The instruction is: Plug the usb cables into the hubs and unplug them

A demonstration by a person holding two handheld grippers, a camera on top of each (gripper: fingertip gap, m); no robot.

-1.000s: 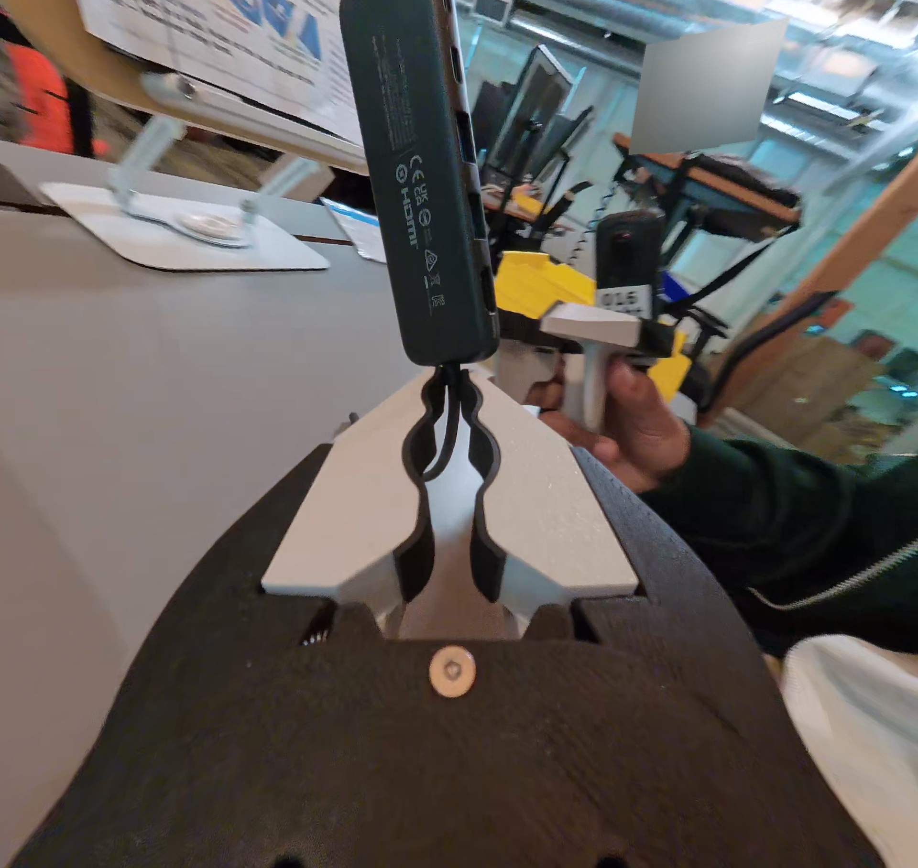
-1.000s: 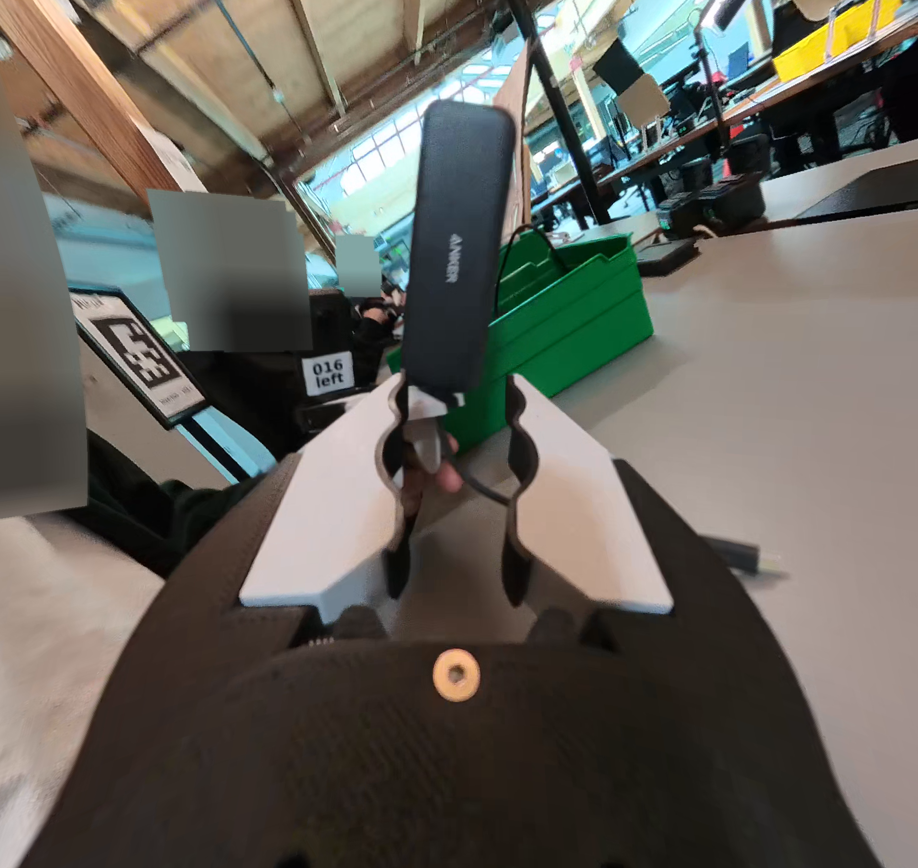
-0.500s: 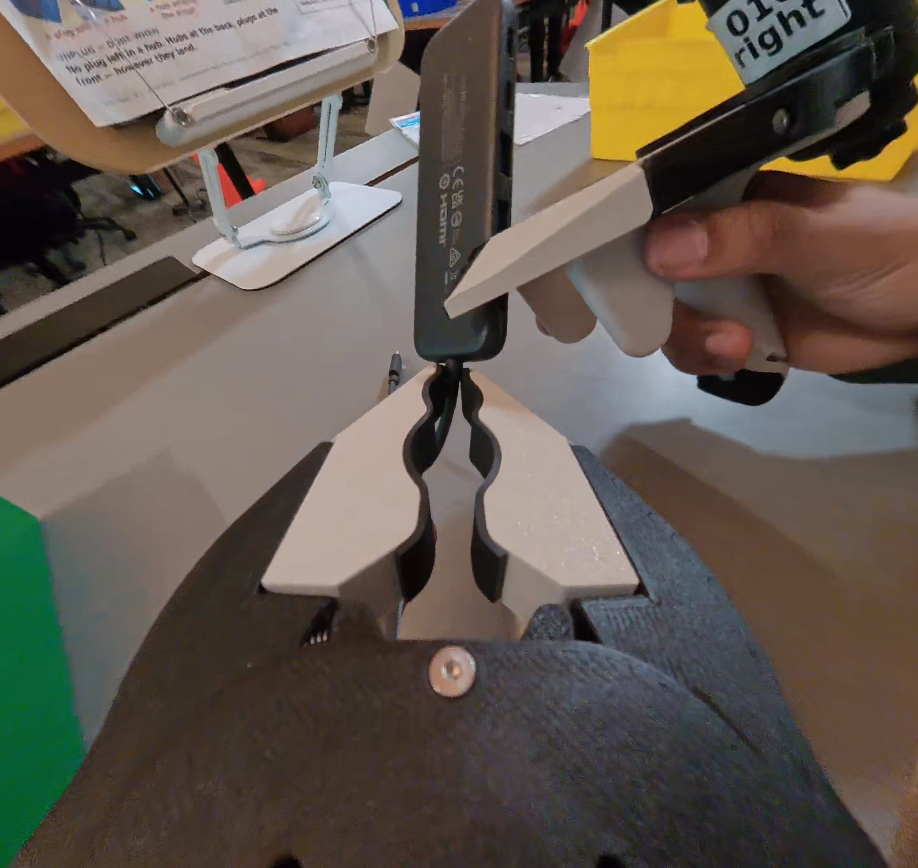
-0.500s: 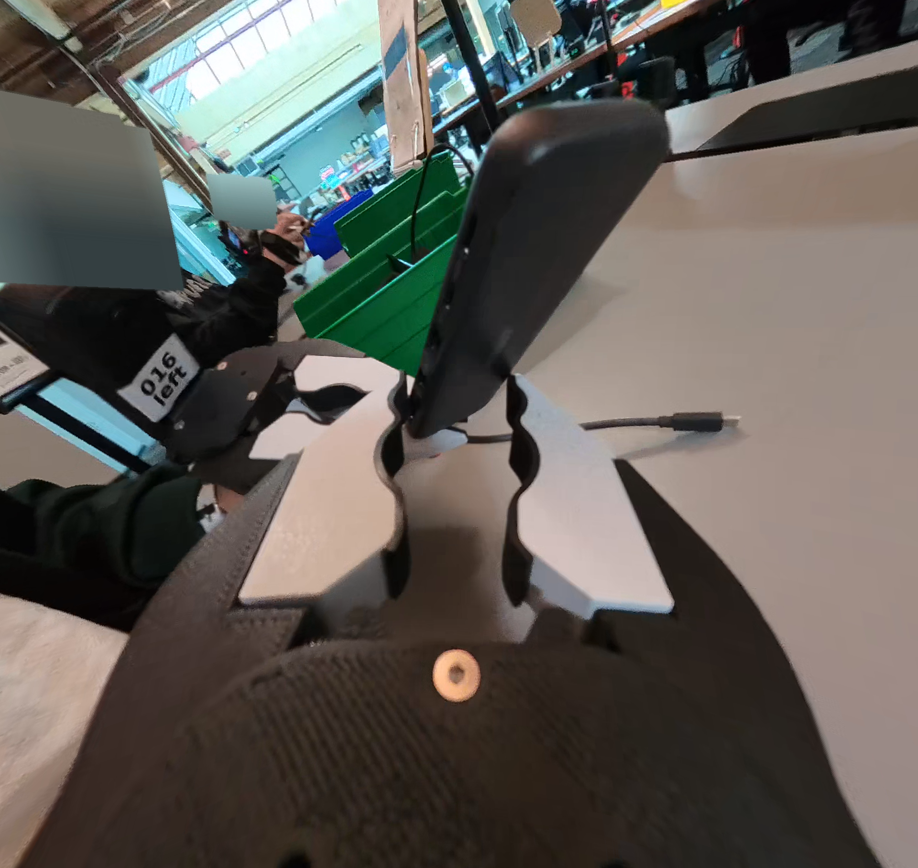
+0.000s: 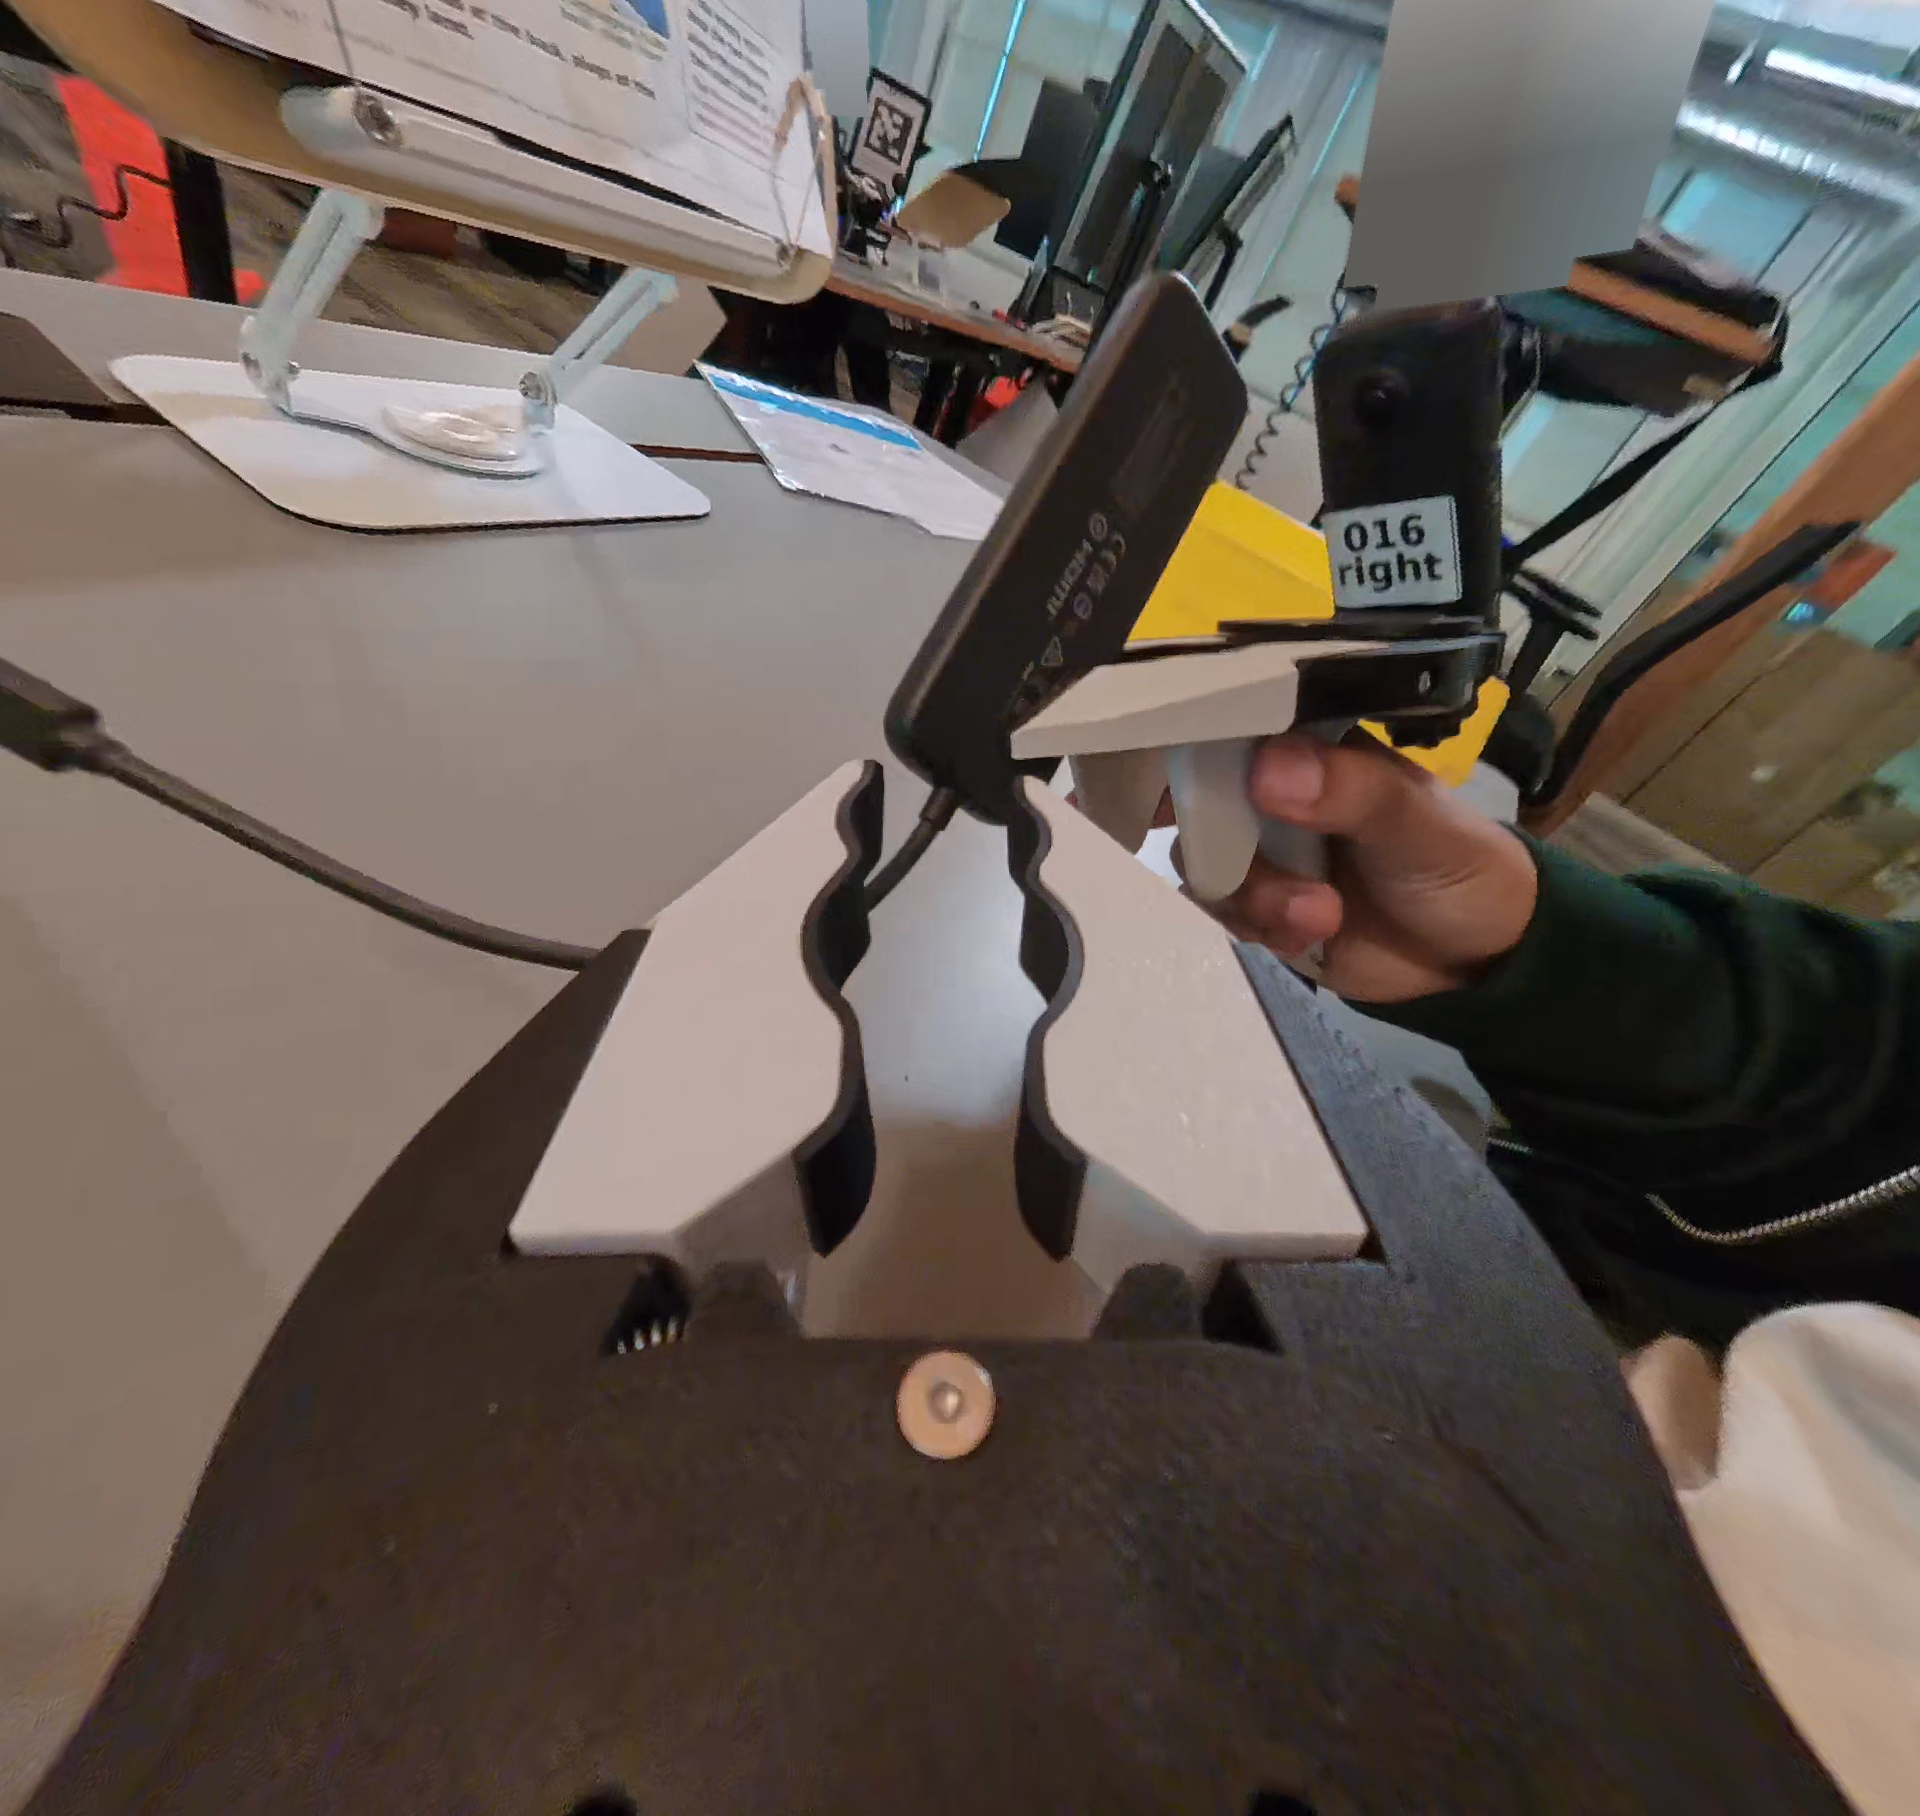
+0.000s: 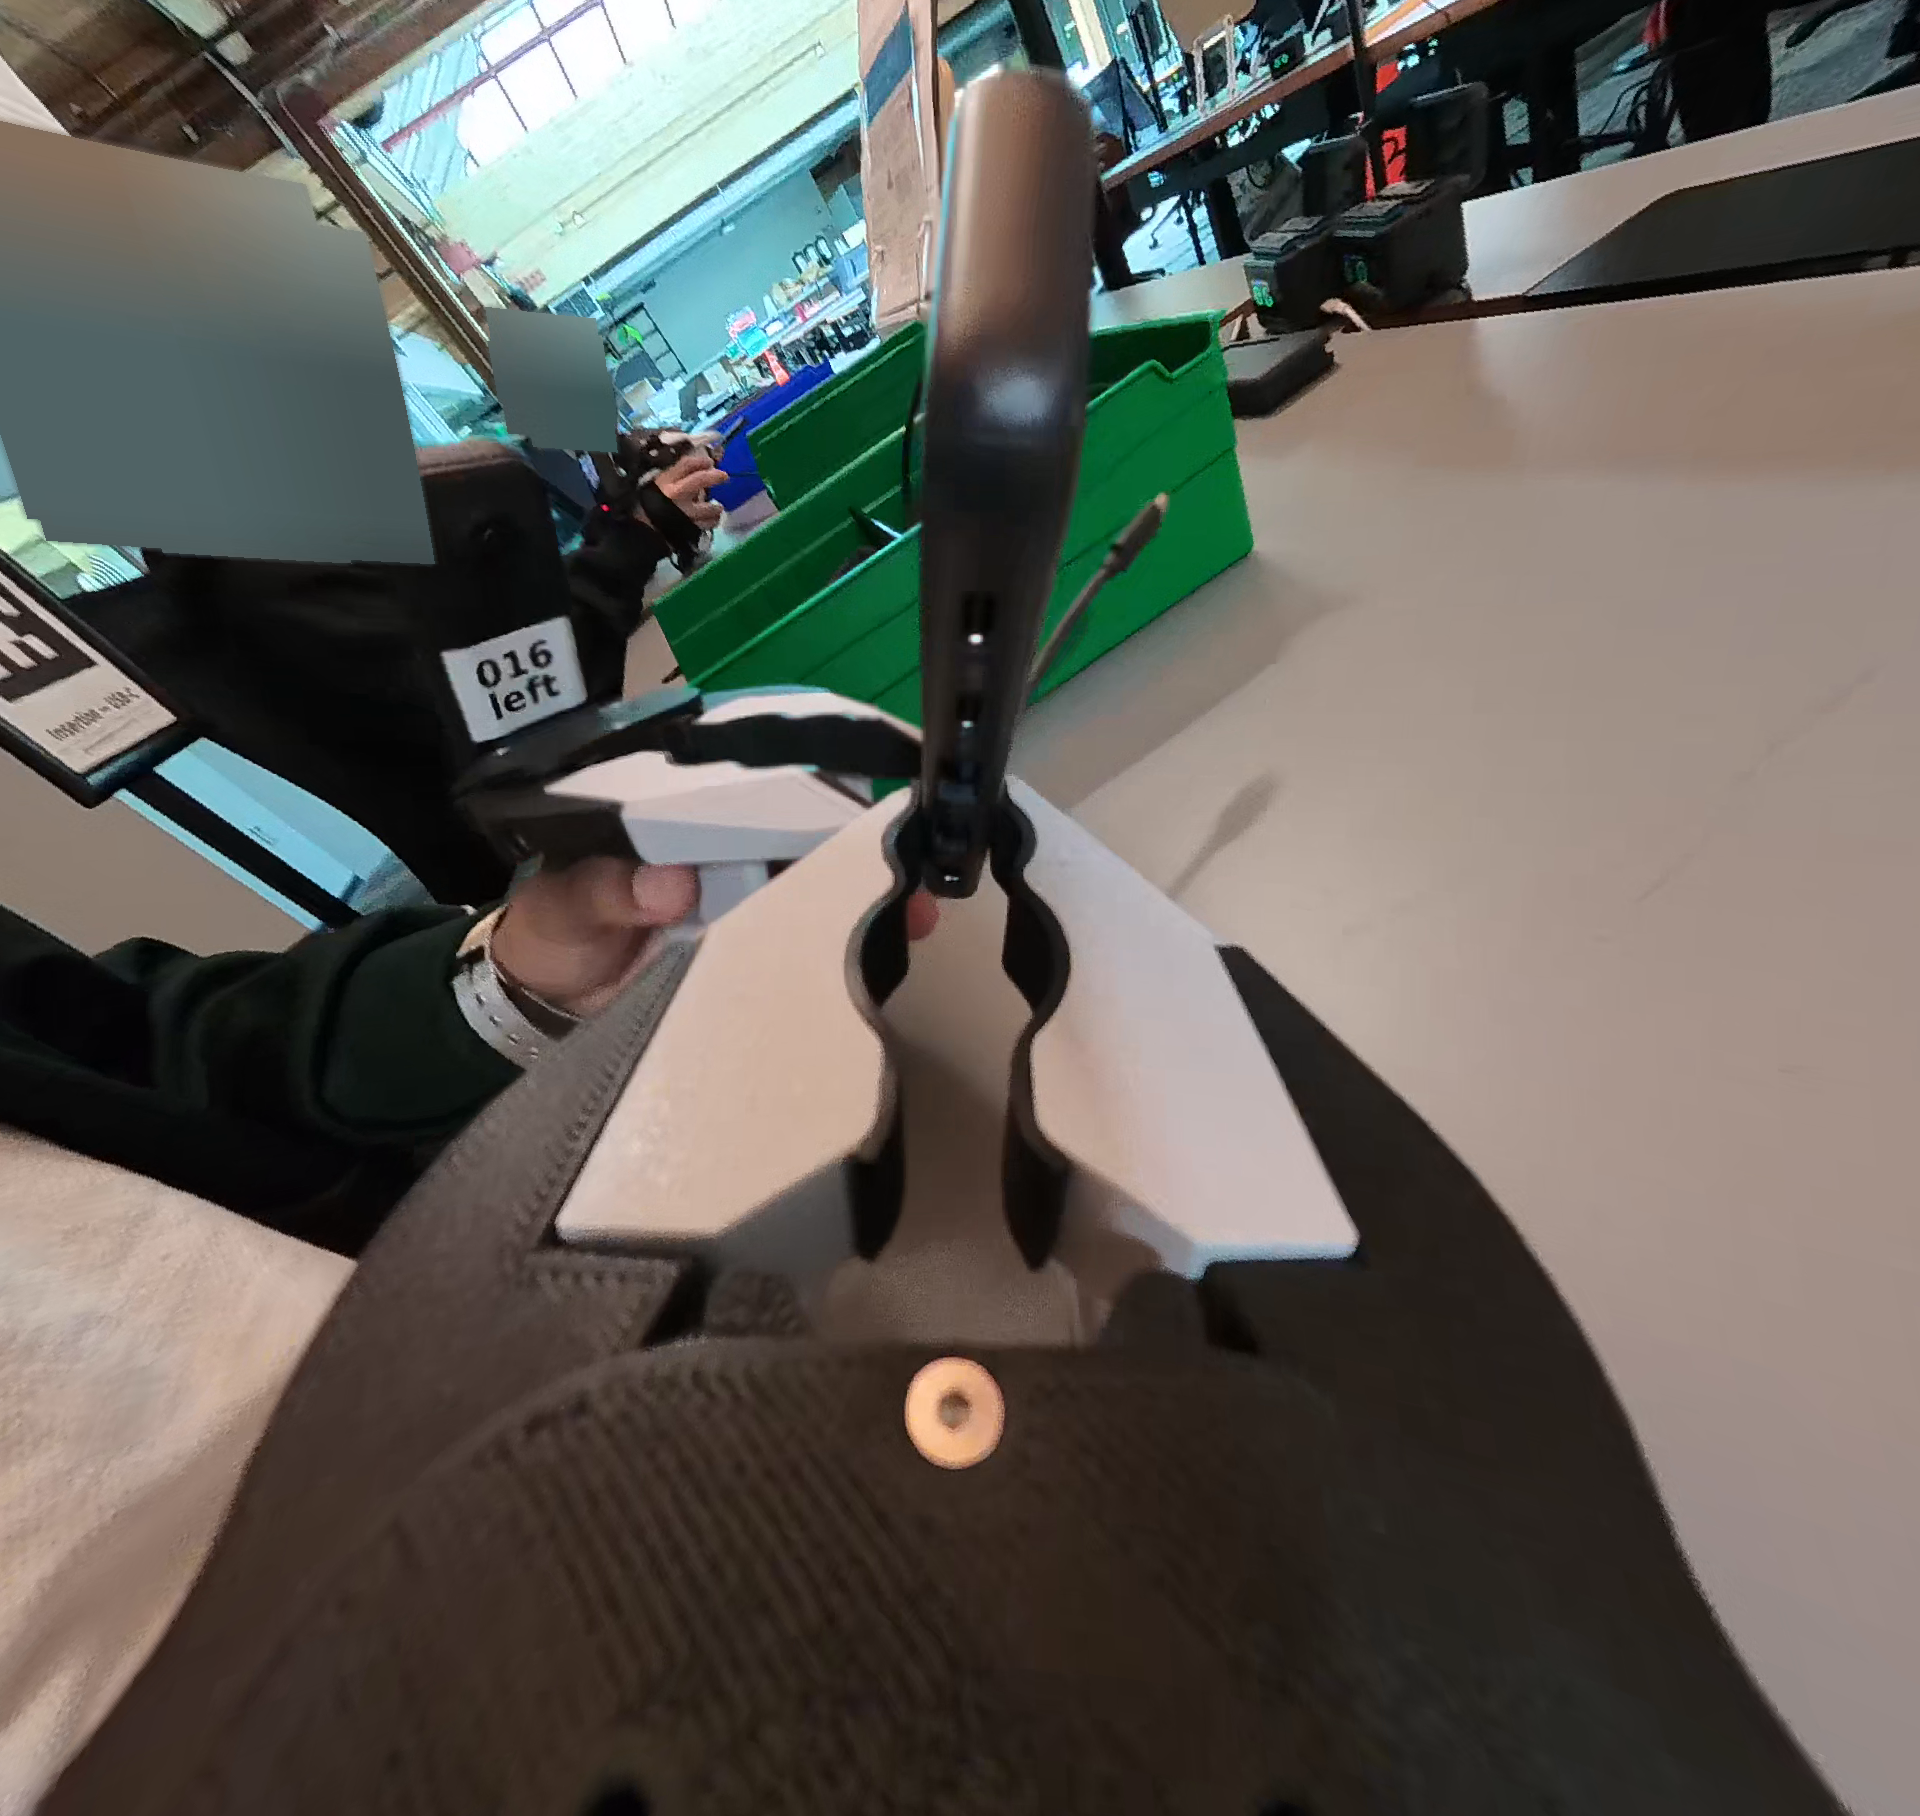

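Observation:
A dark grey USB hub (image 6: 1003, 395) stands upright in the air. My right gripper (image 6: 951, 836) is shut on its lower end. In the left wrist view the hub (image 5: 1081, 561) leans to the right, with the right gripper (image 5: 1029, 743) clamped across its bottom. My left gripper (image 5: 945, 800) is open just below the hub. The hub's black cable (image 5: 312, 873) runs down between the left fingers without being pinched and off to the left, ending in a plug (image 5: 42, 727). In the right wrist view the plug (image 6: 1138, 530) hangs in the air behind the hub.
Green bins (image 6: 1143, 478) stand on the grey table (image 6: 1558, 727) behind the hub. A white document stand (image 5: 416, 457) and a paper sheet (image 5: 862, 467) are at the far left. A yellow bin (image 5: 1236, 561) sits behind the right gripper. Black devices (image 6: 1351, 260) are at the back.
My left gripper has opened and let go of the cable. My right gripper has shut on the hub's lower end. The hub now tilts right in the left view.

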